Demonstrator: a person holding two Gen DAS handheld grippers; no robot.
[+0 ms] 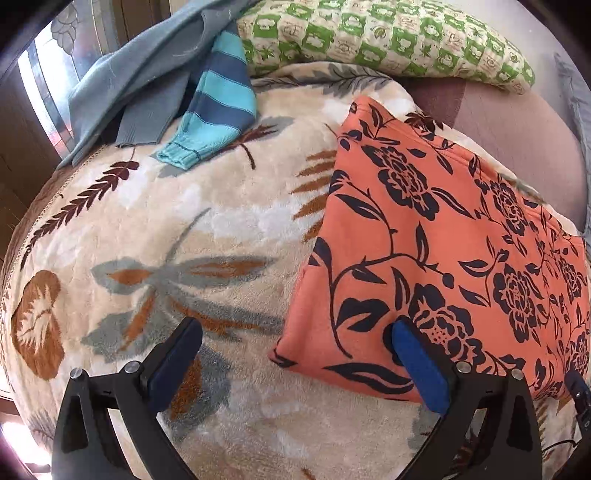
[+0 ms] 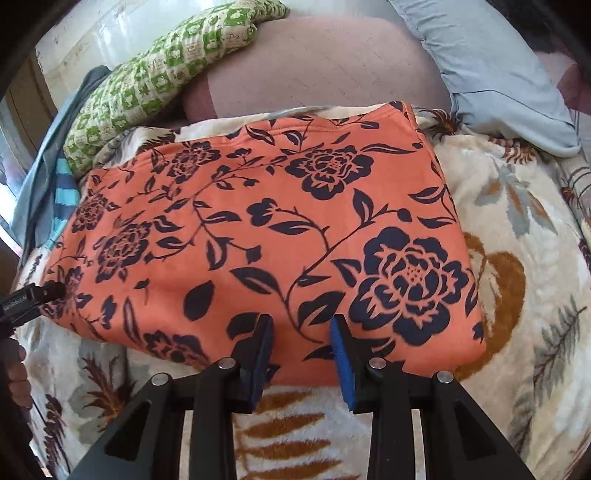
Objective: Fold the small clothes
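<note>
A cream plush blanket with brown and grey leaves covered the bed, and the orange garment with dark navy flowers lay on it, already folded to a flat rectangle. Another fold seemed next — it called for pinching the near edge. The left gripper was spread wide, the right gripper partly spread — both empty.

A home bedroom: a plush floral blanket covers a bed with a green-patterned pillow.
</note>
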